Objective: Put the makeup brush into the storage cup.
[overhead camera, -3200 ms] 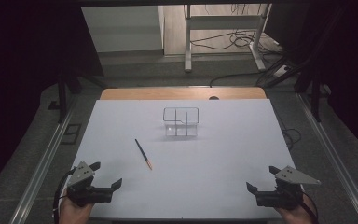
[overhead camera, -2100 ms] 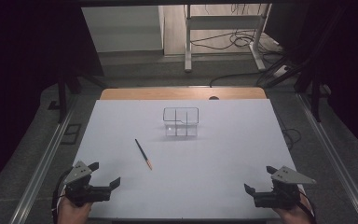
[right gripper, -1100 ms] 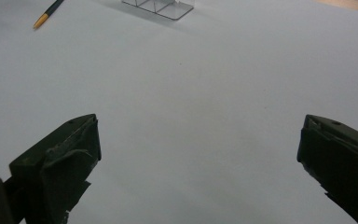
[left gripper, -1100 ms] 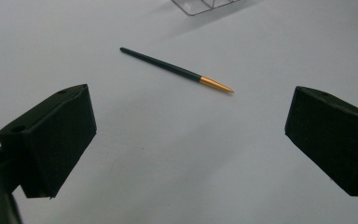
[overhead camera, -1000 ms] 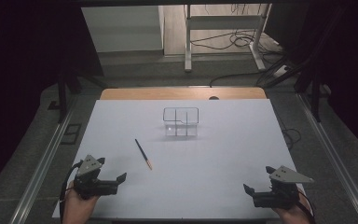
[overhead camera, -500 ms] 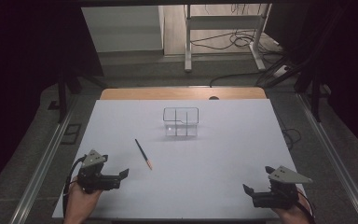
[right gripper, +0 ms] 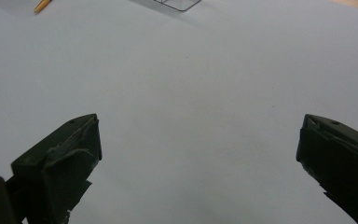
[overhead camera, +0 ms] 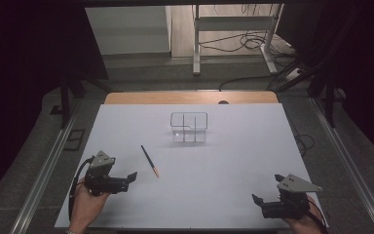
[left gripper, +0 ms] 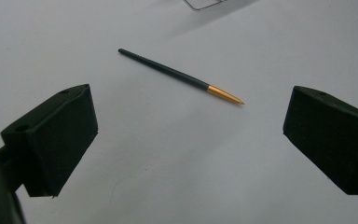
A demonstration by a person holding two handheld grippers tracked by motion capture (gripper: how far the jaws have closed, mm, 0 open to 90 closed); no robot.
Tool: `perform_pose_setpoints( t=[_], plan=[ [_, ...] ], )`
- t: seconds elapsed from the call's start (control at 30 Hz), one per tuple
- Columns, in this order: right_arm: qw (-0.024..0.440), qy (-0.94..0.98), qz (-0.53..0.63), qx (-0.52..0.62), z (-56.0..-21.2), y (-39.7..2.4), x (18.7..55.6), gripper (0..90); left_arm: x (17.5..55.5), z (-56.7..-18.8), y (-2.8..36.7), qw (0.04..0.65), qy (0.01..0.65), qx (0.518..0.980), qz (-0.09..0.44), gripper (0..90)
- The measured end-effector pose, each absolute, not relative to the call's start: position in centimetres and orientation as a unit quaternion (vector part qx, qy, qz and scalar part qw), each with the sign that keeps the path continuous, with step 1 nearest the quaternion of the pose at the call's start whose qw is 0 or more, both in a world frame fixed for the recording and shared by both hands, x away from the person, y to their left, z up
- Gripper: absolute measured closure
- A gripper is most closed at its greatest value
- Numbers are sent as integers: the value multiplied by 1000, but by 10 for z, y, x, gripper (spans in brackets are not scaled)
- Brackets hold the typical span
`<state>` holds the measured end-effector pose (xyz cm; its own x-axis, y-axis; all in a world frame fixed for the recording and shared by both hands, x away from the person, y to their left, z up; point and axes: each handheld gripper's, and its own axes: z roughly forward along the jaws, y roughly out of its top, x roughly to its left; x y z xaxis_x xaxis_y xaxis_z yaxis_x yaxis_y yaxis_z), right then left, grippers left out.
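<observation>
A slim dark pen (overhead camera: 149, 160) with a gold-orange tip lies on the white table sheet (overhead camera: 233, 156), left of centre. Beyond it stands a clear, empty divided box (overhead camera: 189, 127). My left gripper (overhead camera: 129, 177) is open, just left of and nearer than the pen's tip. In the left gripper view the pen (left gripper: 177, 74) lies ahead of the wide-spread jaws of my left gripper (left gripper: 191, 116), untouched. My right gripper (overhead camera: 266, 191) rests open at the near right corner. Between the jaws of my right gripper (right gripper: 200, 130) is bare sheet, with the pen tip (right gripper: 42, 5) far off.
The wooden table edge (overhead camera: 190, 97) runs along the far side. Metal rails (overhead camera: 44, 170) flank the table on both sides. A white stand (overhead camera: 233, 24) and cables lie on the floor beyond. The box corner (right gripper: 177, 3) shows at the top of the right gripper view.
My left gripper has moved forward and to the right, closer to the pen. The right gripper has barely shifted. The pen and the box have stayed put.
</observation>
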<state>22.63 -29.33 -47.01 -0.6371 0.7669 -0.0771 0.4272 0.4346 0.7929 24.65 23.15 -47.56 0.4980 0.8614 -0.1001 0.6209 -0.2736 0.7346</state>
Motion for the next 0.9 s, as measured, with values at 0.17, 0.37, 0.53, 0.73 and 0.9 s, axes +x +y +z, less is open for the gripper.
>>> perform_pose_setpoints(
  t=[0.17, 0.37, 0.53, 0.73, 0.9],
  plan=[
    [220, 818, 387, 364, -471, -293, 227, 2, 254, -475, 230, 367, 476, 784, 157, 25],
    [218, 821, 382, 364, -472, -292, 227, 2, 262, -476, 229, 363, 475, 788, 146, 19],
    [218, 824, 378, 362, -473, -291, 227, 2, 269, -475, 227, 359, 476, 791, 138, 13],
    [218, 825, 377, 362, -473, -291, 227, 2, 277, -476, 224, 353, 474, 796, 134, 10],
    [216, 825, 375, 362, -473, -290, 227, 2, 285, -476, 221, 340, 473, 802, 132, 10]
  ],
)
